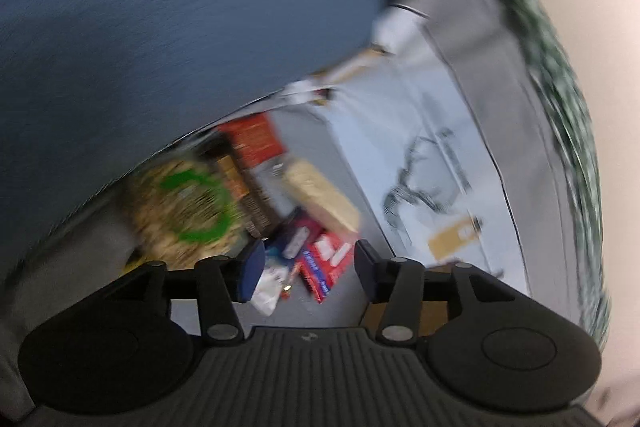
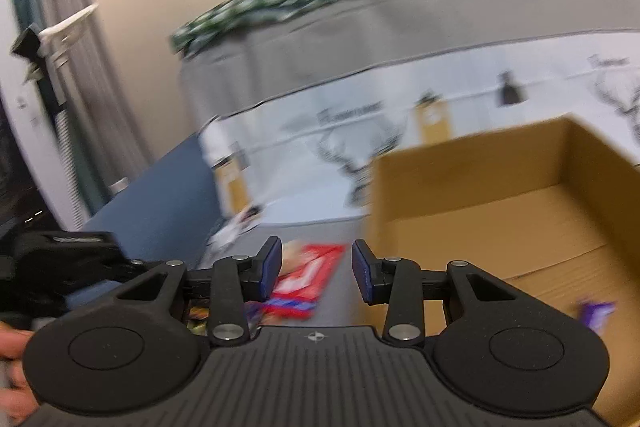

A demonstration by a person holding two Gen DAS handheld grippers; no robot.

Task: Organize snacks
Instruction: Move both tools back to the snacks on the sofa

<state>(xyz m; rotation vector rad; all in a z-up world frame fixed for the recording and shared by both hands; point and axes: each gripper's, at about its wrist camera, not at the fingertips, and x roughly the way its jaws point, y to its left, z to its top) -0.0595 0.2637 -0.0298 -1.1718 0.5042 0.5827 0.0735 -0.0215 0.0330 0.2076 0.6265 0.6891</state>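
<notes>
Between pickups: both tools — left tool (image 1: 310, 269) and right tool (image 2: 317, 273) — hang open and empty. Snacks (image 1: 320, 259) lie heaped lower centre; next, grip one for the cardboard box (image 2: 500, 227) at right.

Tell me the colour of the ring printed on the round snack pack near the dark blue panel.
Bright green, on the round snack pack; left wrist view shows it best.

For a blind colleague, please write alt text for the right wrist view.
The right claw, open and empty, hangs over a red snack packet lying left of an open cardboard box. A purple packet lies inside the box. The picture is blurred.
</notes>
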